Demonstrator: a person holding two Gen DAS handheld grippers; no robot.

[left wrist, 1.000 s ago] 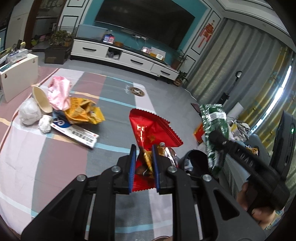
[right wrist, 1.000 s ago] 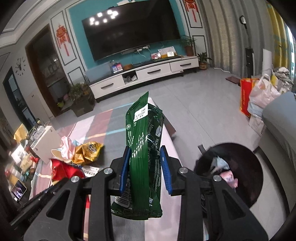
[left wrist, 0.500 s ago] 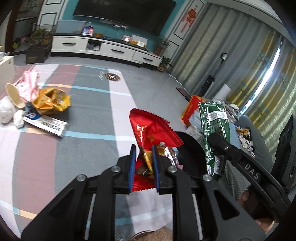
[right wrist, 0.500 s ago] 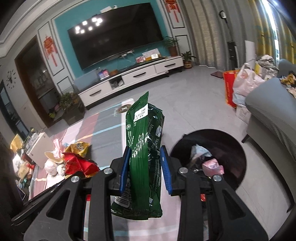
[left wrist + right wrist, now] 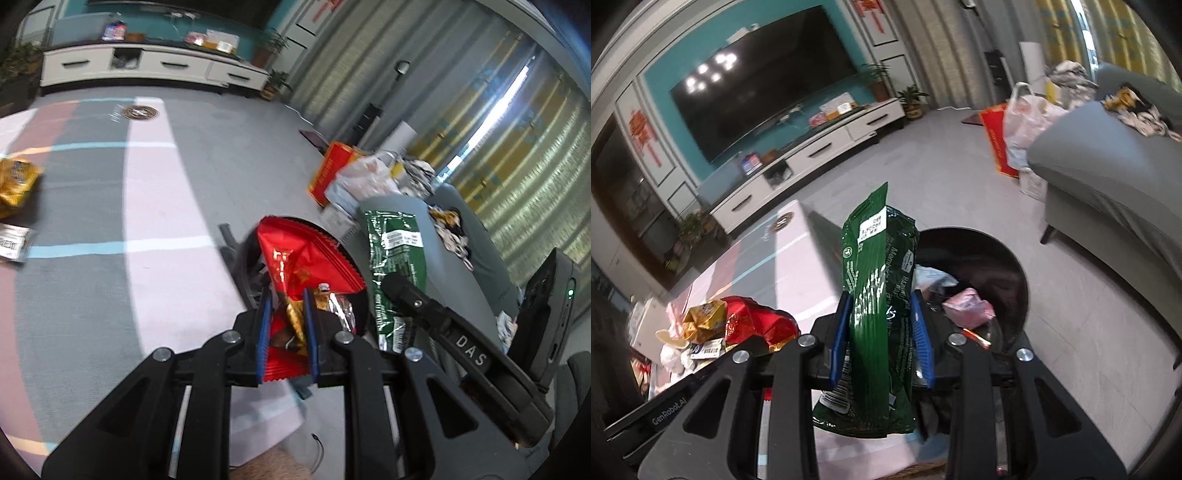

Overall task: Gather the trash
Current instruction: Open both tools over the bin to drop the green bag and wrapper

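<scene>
Holding both wrappers over or near the black bin (image 5: 1015,266) right now: the green snack bag (image 5: 879,295) is pinched upright between the blue pads of the right hand-held gripper (image 5: 881,332), its lower half hanging below the jaws and its top sticking well above them, with the bin just beyond and to the right of it. The red foil wrapper (image 5: 299,262) is clamped in the left hand-held gripper (image 5: 286,325), crumpled, with a gold strip and some silver foil bunched between and beside the pads; the bin rim shows directly behind it. Risks, as I judge them: both bags are light and floppy, so on release they may flutter and land on the rim or the floor rather than inside, especially the tall green one if it is let go while only at the bin's near edge. Foil could also cling to a pad and not drop cleanly. The two grippers sit close together, so a clash is possible if both go for the opening at once. More trash, including a yellow bag (image 5: 703,317), lies on the striped surface (image 5: 155,206) well apart from the bin.
</scene>
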